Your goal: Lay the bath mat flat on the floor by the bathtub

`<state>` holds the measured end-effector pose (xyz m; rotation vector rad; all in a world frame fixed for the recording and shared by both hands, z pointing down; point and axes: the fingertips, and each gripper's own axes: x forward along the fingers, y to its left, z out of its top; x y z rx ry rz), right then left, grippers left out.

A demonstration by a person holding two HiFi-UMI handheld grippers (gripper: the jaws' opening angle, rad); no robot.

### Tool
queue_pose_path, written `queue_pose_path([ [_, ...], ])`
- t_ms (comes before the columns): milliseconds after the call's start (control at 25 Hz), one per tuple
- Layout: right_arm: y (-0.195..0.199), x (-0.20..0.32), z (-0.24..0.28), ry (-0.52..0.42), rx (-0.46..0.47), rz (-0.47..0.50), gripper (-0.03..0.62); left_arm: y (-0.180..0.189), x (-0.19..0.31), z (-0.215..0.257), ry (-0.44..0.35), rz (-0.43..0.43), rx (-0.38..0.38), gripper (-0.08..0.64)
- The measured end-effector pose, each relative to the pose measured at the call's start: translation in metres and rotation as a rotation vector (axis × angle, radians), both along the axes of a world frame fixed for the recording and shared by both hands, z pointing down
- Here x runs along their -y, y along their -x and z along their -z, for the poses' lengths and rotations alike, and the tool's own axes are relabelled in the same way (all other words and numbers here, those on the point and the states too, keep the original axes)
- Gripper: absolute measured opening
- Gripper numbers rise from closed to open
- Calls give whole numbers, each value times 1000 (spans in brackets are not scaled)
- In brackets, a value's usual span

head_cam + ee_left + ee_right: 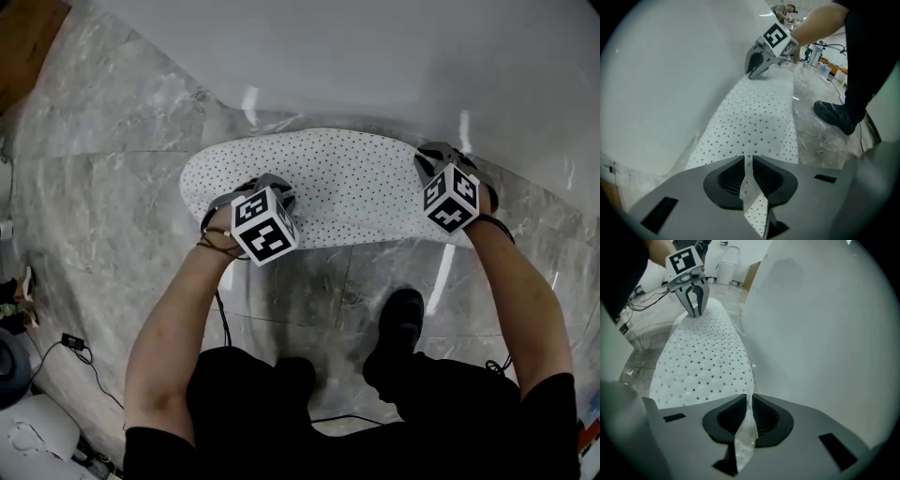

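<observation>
The white oval bath mat (347,187) with small dark dots lies spread on the grey marble floor, its long side against the white bathtub wall (422,66). My left gripper (265,185) is at the mat's near left end. In the left gripper view its jaws (748,161) are pinched on a fold of the mat's edge (754,126). My right gripper (433,156) is at the mat's right end, beside the tub, and its jaws (746,401) are shut on a raised strip of the mat (703,362). Each gripper shows in the other's view: right gripper (757,70), left gripper (695,309).
The person's black shoes (398,328) stand on the marble floor (103,187) just behind the mat. A black cable and plug (73,342) trail at the left, near white items (33,436). A brown wooden surface (23,33) fills the top left corner.
</observation>
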<state>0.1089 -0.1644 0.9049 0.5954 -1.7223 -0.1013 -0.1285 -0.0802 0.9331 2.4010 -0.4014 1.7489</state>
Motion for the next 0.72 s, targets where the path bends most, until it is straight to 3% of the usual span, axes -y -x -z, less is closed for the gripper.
queue_pose_path([
  [160, 6, -40, -18, 101, 2, 91, 51, -2, -51, -34, 214, -122, 96, 42],
  [240, 2, -64, -30, 131, -28, 150, 50, -2, -66, -46, 263, -171, 126, 46],
  [440, -12, -64, -29, 79, -55, 149, 25, -6, -46, -44, 226, -143, 120, 57],
  [560, -12, -51, -22, 47, -64, 126, 25, -4, -21, -38, 153, -69, 110, 213],
  [720, -12, -21, -15, -17, -77, 91, 25, -1, 5, -23, 98, 80, 31, 233],
])
